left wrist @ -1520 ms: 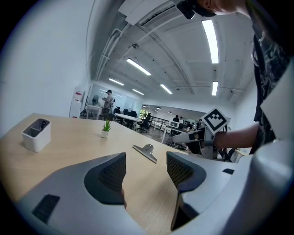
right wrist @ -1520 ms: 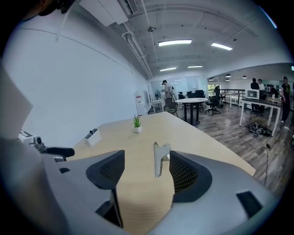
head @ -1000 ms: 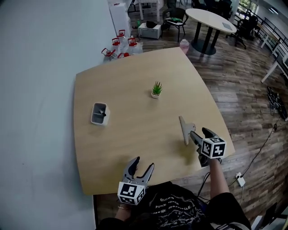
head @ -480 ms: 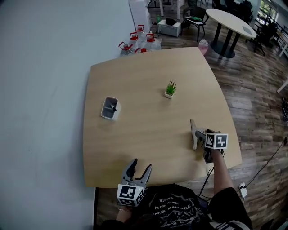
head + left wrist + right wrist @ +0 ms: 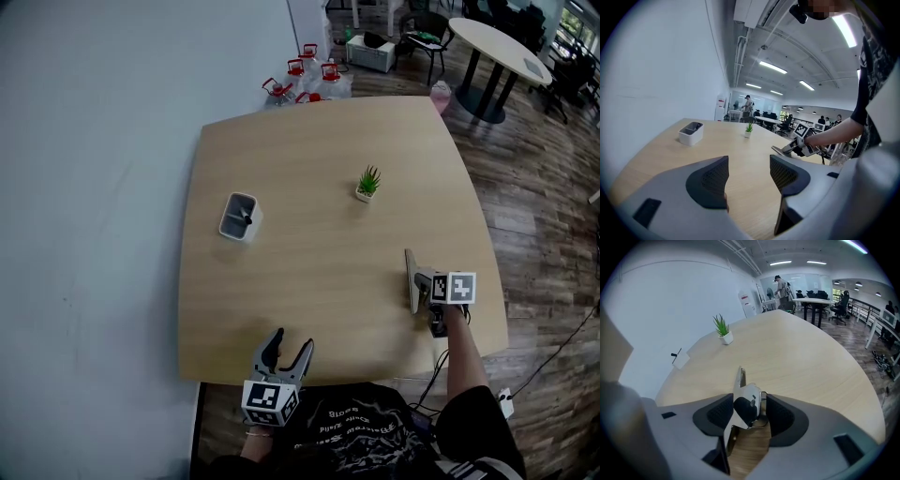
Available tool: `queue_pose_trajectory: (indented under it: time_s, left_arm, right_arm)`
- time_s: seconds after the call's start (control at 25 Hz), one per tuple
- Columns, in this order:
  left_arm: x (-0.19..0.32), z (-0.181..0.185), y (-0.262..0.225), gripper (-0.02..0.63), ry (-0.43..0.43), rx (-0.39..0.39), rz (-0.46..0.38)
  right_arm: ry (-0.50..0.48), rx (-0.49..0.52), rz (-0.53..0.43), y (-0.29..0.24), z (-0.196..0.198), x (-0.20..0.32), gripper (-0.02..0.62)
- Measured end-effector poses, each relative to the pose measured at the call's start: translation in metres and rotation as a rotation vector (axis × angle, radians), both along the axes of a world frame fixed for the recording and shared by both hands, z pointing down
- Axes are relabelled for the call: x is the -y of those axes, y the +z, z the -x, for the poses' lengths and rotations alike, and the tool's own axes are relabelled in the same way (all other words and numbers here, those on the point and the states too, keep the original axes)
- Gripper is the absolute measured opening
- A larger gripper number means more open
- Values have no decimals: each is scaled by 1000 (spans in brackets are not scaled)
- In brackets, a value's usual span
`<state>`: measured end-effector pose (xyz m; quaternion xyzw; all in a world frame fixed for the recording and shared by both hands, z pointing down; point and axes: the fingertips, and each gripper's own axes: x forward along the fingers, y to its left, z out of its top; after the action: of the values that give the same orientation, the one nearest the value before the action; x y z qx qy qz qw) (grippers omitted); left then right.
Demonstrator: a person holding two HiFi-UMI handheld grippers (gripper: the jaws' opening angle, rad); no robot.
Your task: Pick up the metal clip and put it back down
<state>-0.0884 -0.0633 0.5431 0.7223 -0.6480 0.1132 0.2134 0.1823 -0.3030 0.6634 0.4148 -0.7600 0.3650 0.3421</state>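
Observation:
The metal clip lies on the wooden table near its right edge, its long flat blade pointing away from me. My right gripper sits low over the clip's handle end. In the right gripper view the shiny handle stands between the dark pads, which touch it on both sides while the jaws are closing. The blade sticks out ahead and rests on the table. My left gripper hovers at the near table edge, open, with nothing between its fingers. From there the clip shows far right.
A white holder with a dark item inside stands at the left of the table. A small potted plant stands toward the far right. Water jugs sit on the floor beyond the far edge, by a round table.
My right gripper has slid forward over the clip's handle end and its jaws have narrowed around it. The head view has shifted. The left gripper has stayed at the near edge.

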Motion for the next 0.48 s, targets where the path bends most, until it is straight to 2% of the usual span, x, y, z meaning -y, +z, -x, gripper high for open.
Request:
queue_pose_trajectory:
  time_s: [0.12,0.2,0.48]
  left_arm:
    - [4,3,-4,279,-2,2,-12]
    - [6,4,-5,279,5,6,-19]
    - [9,11,-1,279,13,-16,-25]
  right_arm:
    - [1,13,-9,-4,7,-1,161]
    - [7,14,-17,-6,11,1,133]
    - [3,-43,-40,-9,17,1,118]
